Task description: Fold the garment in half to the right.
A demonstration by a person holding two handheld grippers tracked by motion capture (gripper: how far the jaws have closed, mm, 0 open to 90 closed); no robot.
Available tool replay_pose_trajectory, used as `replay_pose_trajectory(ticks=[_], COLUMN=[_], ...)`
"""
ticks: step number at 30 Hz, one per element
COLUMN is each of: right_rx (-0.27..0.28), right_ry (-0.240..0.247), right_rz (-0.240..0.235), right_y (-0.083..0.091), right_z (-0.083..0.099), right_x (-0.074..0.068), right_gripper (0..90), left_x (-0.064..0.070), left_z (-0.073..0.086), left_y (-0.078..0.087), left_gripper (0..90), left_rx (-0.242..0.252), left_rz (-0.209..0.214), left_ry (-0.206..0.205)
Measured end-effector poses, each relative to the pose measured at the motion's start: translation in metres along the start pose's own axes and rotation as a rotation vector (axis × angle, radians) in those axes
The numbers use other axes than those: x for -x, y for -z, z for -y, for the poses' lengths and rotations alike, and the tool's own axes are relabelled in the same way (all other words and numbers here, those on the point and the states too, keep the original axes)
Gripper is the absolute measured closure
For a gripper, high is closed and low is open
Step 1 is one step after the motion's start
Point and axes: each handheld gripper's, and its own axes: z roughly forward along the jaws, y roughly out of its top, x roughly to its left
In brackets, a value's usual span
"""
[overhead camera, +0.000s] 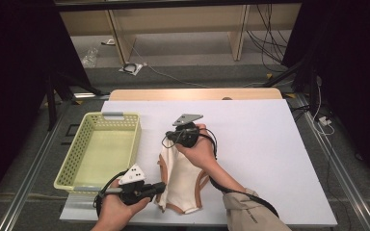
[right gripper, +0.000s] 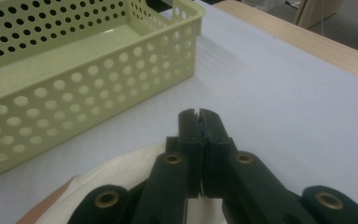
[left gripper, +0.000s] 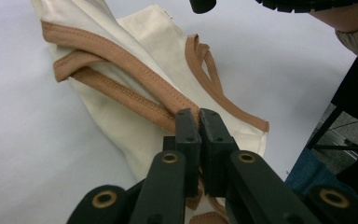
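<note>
The cream cloth garment with tan trim point(overhead camera: 183, 180) lies crumpled on the white table cover point(overhead camera: 270, 159), just right of the pale yellow perforated plastic basket point(overhead camera: 101, 149). The left gripper point(left gripper: 199, 116) is clamped on its tan edge and the right gripper point(right gripper: 198, 116) is closed at its far end, apparently pinching cloth. Judging by this, the fold is under way; next, both should lift and bring the edges together.

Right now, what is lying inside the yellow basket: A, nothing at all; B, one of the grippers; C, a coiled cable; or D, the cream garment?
A: the yellow basket shows a bare floor, and the cream garment lies outside it on the white table cover.
</note>
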Motion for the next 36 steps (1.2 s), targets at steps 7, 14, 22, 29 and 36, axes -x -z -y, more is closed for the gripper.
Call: replay_pose_trajectory(ticks=[7,14,22,29,36], right_rx=[0.003,0.012,0.018,0.018,0.021], right_ry=[-0.005,-0.016,-0.024,-0.030,-0.030], right_rz=[0.003,0.001,-0.001,0.001,0.004], right_y=[0.0015,0.0034,0.0044,0.0043,0.0043], right_z=[0.0023,0.0039,0.0059,0.0075,0.0078], right_x=[0.0007,0.0023,0.0036,0.0044,0.0055], right_gripper=[89.4,89.4,89.4,89.4,89.4], left_x=[0.0013,0.0021,0.0021,0.0025,0.0023], left_z=[-0.0003,-0.0009,-0.0010,-0.0012,-0.0015], left_y=[-0.0010,-0.0016,-0.0021,-0.0020,-0.0023], left_gripper=[86.7,86.7,86.7,86.7,86.7], left_rx=[-0.004,-0.005,-0.006,-0.005,-0.006], left_rz=[0.000,0.000,0.000,0.000,-0.001], left_ry=[-0.006,-0.009,-0.011,-0.007,-0.008])
